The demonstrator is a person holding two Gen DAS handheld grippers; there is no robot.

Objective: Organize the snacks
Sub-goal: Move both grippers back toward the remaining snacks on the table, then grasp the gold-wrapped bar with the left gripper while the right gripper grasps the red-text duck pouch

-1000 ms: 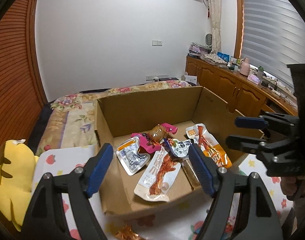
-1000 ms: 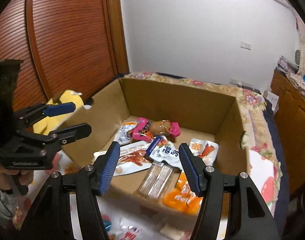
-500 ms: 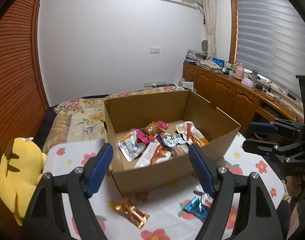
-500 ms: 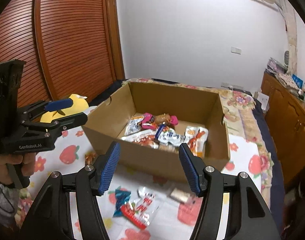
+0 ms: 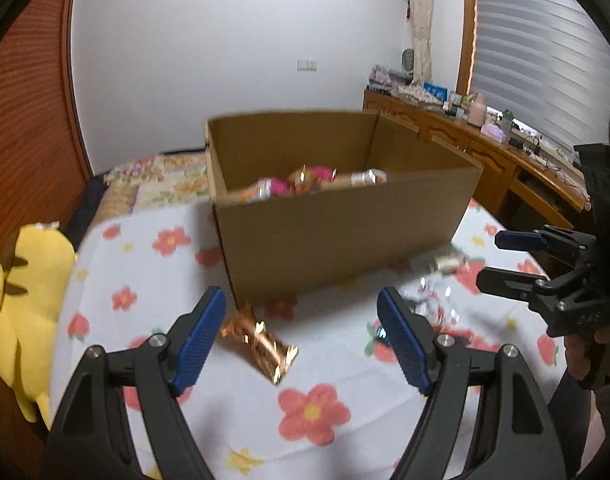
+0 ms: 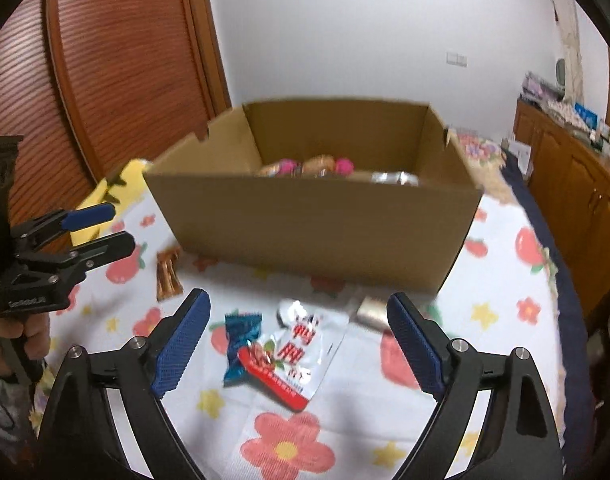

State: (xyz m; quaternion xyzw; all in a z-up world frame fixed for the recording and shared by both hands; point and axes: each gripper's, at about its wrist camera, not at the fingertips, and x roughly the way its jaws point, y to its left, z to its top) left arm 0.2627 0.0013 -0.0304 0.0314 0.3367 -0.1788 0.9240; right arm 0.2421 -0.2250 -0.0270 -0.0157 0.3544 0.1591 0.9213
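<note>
The right hand-held gripper, jaws opening and empty, hovers above a crinkly white-and-red foil snack pouch (light, slippery, best pinched across its flat middle) on the flower-print surface before the brown cardboard box.

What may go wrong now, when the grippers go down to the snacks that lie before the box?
1. The white pouch overlaps the blue packet; the opening right gripper may take both or drag one.
2. The gold wrapper lies flat on the soft cloth, so the left gripper might pinch cloth too.
</note>
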